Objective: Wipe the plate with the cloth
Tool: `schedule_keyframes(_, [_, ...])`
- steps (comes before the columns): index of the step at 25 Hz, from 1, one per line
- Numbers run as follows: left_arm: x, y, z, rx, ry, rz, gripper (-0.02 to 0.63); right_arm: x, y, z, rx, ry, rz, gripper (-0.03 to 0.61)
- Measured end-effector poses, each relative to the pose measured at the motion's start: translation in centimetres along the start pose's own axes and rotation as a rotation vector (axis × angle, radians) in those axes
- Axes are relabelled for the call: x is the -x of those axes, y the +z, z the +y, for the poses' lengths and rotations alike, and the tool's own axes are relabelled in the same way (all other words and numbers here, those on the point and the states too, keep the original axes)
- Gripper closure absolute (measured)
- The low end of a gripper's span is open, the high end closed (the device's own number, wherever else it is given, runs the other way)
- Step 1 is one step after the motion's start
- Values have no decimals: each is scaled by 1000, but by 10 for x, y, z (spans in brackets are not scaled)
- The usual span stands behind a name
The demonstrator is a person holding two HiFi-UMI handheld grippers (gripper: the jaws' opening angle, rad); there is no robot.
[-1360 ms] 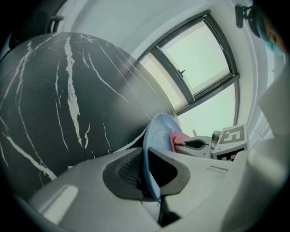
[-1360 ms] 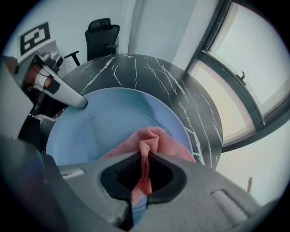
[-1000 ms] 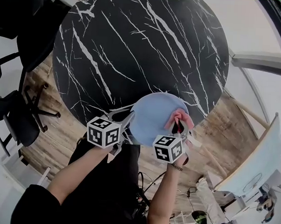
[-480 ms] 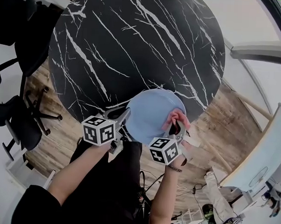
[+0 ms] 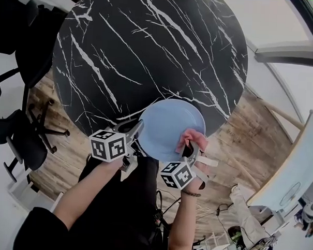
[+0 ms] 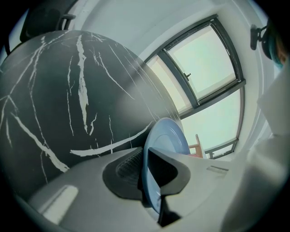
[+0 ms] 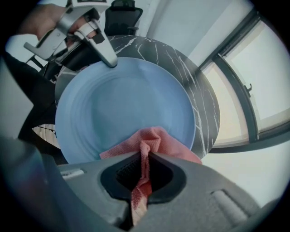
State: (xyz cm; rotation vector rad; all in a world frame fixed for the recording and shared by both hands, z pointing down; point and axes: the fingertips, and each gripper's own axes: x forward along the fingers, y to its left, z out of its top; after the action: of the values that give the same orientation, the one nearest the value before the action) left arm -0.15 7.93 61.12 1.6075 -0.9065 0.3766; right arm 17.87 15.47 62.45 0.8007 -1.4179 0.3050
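A light blue plate [image 5: 167,125] is held up over the near edge of the black marble table [image 5: 149,44]. My left gripper [image 5: 137,128] is shut on its left rim. In the left gripper view the plate [image 6: 168,138] stands edge-on between the pads of that gripper [image 6: 146,170], whose jaws have just eased open slightly with the rim still pinched. My right gripper [image 5: 189,147] is shut on a pink cloth [image 5: 191,136]. In the right gripper view the cloth [image 7: 152,138] bunches against the plate's [image 7: 118,99] near edge, just ahead of my right gripper [image 7: 142,171], and my left gripper [image 7: 107,58] shows at the plate's far rim.
Black office chairs [image 5: 19,134] stand on the wooden floor at the left of the table. A white board-like surface [image 5: 291,177] leans at the right. A large window [image 6: 204,63] lies beyond the table in the left gripper view.
My right gripper has slid the pink cloth along the plate's right side toward me and a little left. The plate and left gripper have barely shifted.
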Motion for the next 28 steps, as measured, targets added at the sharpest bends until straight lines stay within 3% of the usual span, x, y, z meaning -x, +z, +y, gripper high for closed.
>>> schedule_keyframes(10, [0,-1,0,-7,0,-4,577,12,-8,37,67,100,4,565])
schedule_keyframes(28, [2,-4,0,16,-9,-7,574,27,7,82,46,235,-42,565])
